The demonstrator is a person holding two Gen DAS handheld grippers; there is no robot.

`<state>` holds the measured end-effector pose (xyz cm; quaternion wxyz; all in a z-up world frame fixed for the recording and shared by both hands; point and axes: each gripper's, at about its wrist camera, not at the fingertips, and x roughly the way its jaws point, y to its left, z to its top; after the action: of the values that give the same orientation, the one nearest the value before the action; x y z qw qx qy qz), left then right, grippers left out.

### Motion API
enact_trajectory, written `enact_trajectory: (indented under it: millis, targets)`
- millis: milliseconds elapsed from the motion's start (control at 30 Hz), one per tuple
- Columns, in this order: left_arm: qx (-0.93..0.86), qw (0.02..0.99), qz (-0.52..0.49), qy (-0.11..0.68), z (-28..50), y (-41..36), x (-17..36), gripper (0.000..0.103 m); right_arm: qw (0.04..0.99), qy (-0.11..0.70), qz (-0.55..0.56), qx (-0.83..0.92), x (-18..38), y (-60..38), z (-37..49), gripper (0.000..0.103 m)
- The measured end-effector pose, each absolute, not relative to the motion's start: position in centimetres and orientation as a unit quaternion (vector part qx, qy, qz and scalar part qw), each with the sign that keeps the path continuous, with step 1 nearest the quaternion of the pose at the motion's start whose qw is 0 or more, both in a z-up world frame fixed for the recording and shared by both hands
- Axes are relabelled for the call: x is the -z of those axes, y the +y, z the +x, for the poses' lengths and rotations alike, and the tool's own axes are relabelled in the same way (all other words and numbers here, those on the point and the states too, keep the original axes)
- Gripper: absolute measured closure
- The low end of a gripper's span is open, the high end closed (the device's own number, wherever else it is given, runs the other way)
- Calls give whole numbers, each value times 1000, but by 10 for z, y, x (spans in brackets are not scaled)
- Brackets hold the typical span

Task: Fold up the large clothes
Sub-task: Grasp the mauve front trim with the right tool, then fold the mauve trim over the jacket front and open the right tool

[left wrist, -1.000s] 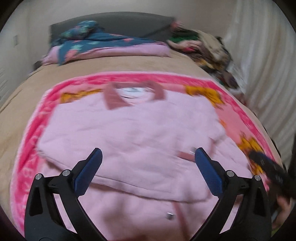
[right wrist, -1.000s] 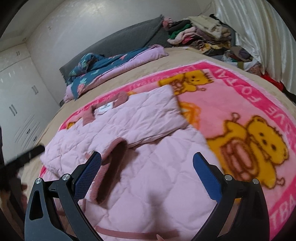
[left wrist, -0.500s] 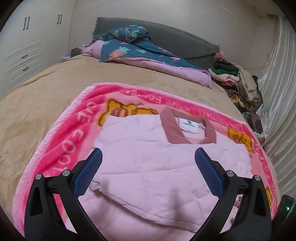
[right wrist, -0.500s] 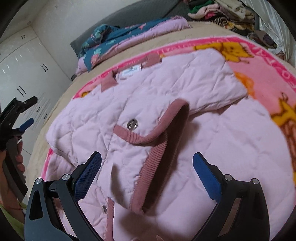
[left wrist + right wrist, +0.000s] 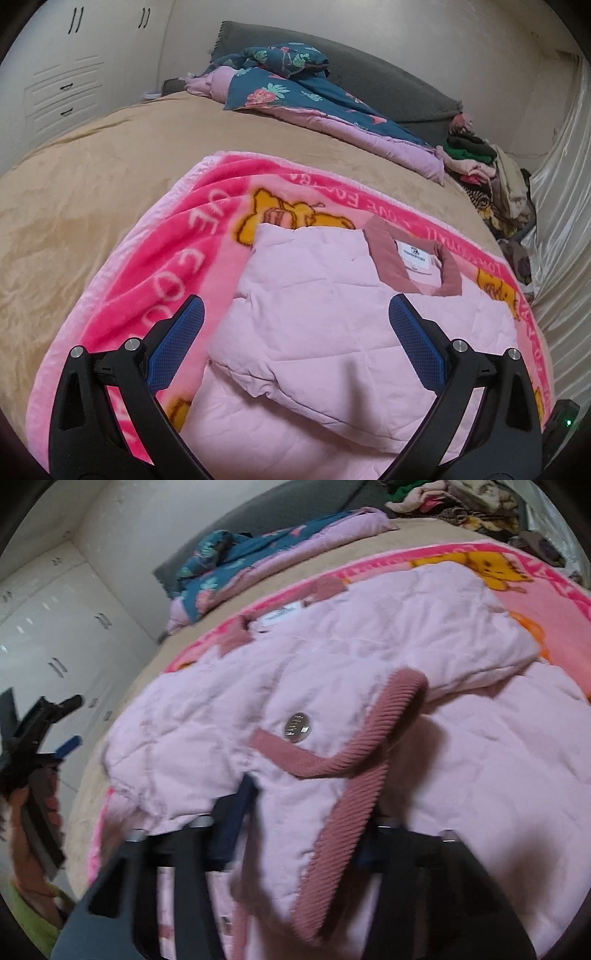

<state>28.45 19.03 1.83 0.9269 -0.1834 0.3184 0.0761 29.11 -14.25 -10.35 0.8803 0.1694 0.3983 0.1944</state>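
A quilted pink jacket (image 5: 314, 332) lies on a pink cartoon blanket (image 5: 177, 240), collar (image 5: 384, 258) at the far end and one sleeve folded across the body. My left gripper (image 5: 295, 302) hovers open above the jacket's folded left edge with nothing gripped. In the right wrist view the jacket (image 5: 369, 646) fills the frame. Its ribbed dusty-pink cuff (image 5: 369, 749) and a metal snap (image 5: 297, 726) sit just ahead of my right gripper (image 5: 303, 812). Its jaws are closing, blurred, with bunched sleeve fabric filling the gap between them. The left gripper (image 5: 37, 731) shows at the left edge in a hand.
The blanket lies on a tan bedspread (image 5: 92, 184). A floral quilt (image 5: 295, 92) and a grey headboard are at the far end. Piled clothes (image 5: 487, 173) and a pale curtain (image 5: 565, 221) stand on the right, and a white wardrobe (image 5: 62, 85) on the left.
My right gripper dropped closer to the jacket and its jaws came in from wide open onto the sleeve. My left gripper swung across to the jacket's left side, still open.
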Motion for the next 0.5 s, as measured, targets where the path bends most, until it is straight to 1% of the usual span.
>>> enact_trajectory:
  millis: [33, 67, 167, 300, 500]
  targets:
    - [-74, 928, -185, 316, 284, 191, -19, 10, 885, 393, 159, -194, 100, -139, 289, 72]
    - [-71, 928, -187, 314, 283, 191, -20, 10, 888, 388, 153, -194, 97, -138, 287, 75]
    - [-62, 928, -192, 313, 283, 190, -20, 10, 896, 373, 141, -195, 87, -135, 283, 80]
    - [-61, 930, -193, 308, 281, 191, -22, 10, 906, 351, 128, -200, 68, -135, 280, 83]
    - [-64, 931, -201, 299, 282, 194, -24, 10, 928, 294, 76, -217, 14, -131, 284, 86]
